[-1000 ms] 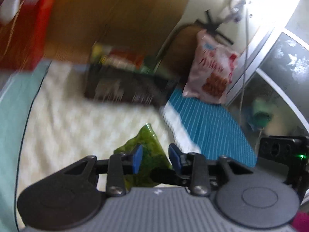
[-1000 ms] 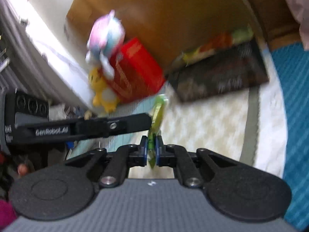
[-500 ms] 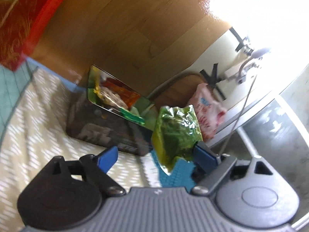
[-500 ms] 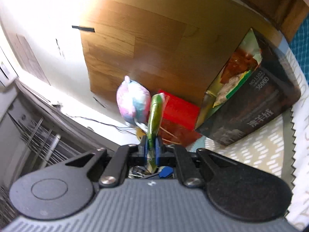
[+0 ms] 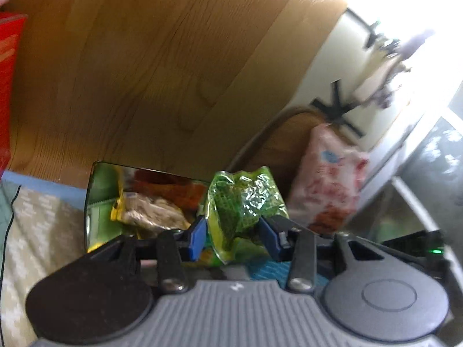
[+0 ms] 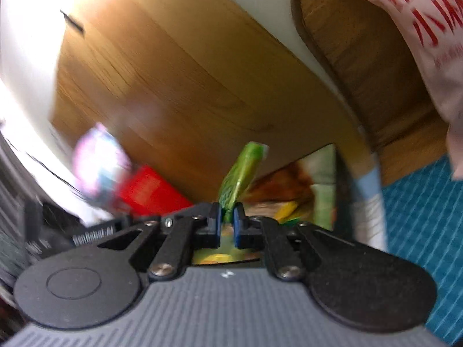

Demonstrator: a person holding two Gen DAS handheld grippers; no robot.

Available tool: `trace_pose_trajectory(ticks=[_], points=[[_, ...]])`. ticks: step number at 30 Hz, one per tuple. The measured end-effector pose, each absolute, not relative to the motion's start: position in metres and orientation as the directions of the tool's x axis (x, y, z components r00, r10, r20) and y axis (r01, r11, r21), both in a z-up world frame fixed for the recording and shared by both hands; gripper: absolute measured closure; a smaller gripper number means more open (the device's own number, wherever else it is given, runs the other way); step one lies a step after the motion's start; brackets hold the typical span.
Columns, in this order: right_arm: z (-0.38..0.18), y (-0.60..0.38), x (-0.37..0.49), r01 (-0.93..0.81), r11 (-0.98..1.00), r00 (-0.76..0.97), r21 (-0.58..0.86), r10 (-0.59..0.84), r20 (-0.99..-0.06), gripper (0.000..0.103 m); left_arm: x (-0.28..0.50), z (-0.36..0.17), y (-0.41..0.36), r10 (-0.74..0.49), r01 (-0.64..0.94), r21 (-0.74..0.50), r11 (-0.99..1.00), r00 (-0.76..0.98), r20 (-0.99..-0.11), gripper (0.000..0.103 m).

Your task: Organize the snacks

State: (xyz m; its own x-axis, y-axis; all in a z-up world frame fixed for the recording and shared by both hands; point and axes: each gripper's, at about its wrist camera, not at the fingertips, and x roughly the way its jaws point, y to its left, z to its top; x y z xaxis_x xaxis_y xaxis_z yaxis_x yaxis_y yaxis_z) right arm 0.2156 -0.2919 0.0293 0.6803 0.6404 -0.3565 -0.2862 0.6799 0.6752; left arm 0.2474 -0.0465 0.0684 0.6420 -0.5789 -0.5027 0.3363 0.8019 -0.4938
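A crinkled green snack packet stands upright between the blue pads of my left gripper. Its jaws are closing and both pads touch the packet's sides. In the right wrist view a green packet, seemingly the same one, shows edge-on. It is pinched at its lower edge by my right gripper, whose jaws are starting to open. Just behind stands an open dark box holding several snack bags, also seen as the box in the right wrist view.
A pink snack bag leans against a brown cushion at the right. A red box and a blurred plush toy sit left of the dark box. A wooden panel rises behind; a cream mat and a teal mat lie below.
My left jaws opened wide, then closed in on the green packet, which rose off the mat. Both grippers swung toward the open box, which now looms closer.
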Motion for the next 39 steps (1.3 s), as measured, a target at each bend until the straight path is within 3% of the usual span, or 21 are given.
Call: trace_pose_trajectory(ticks=[2, 4, 5, 16, 25, 30, 32, 34, 39], points=[[0.026, -0.278, 0.214, -0.310, 0.769, 0.704, 0.559, 0.581, -0.409, 0.078, 0.261, 0.059, -0.053, -0.537, 0.310, -0.457, 0.833, 0.651, -0.537, 0.064], [0.030, -0.266, 0.207, -0.322, 0.841, 0.749, 0.436, 0.507, -0.426, 0.057, 0.269, 0.051, -0.059, -0.488, 0.288, -0.409, 0.866, 0.665, -0.566, 0.064], [0.032, -0.263, 0.203, -0.328, 0.859, 0.767, 0.394, 0.485, -0.419, 0.054, 0.271, 0.048, -0.061, -0.467, 0.278, -0.389, 0.878, 0.670, -0.576, 0.063], [0.054, -0.280, 0.147, -0.285, 0.888, 0.844, 0.360, 0.411, -0.345, 0.053, 0.226, 0.065, -0.067, -0.303, 0.226, -0.204, 0.953, 0.767, -0.565, 0.059], [0.031, -0.283, 0.085, -0.230, 0.886, 0.816, 0.402, 0.401, -0.416, 0.049, 0.152, 0.054, -0.082, -0.192, 0.170, -0.093, 0.981, 0.806, -0.560, 0.048], [0.026, -0.288, 0.043, -0.178, 0.853, 0.819, 0.491, 0.405, -0.406, 0.048, 0.114, 0.036, -0.088, -0.130, 0.136, -0.034, 0.990, 0.802, -0.583, 0.038], [0.028, -0.292, 0.025, -0.158, 0.836, 0.835, 0.525, 0.397, -0.381, 0.045, 0.099, 0.030, -0.087, -0.109, 0.121, -0.019, 0.992, 0.800, -0.590, 0.038], [0.030, -0.292, 0.012, -0.142, 0.833, 0.840, 0.535, 0.387, -0.380, 0.034, 0.087, 0.026, -0.085, -0.094, 0.111, -0.008, 0.994, 0.799, -0.594, 0.037], [0.036, -0.286, -0.011, -0.139, 0.840, 0.847, 0.524, 0.375, -0.377, 0.028, 0.059, 0.021, -0.083, -0.067, 0.097, 0.018, 0.995, 0.802, -0.594, 0.027]])
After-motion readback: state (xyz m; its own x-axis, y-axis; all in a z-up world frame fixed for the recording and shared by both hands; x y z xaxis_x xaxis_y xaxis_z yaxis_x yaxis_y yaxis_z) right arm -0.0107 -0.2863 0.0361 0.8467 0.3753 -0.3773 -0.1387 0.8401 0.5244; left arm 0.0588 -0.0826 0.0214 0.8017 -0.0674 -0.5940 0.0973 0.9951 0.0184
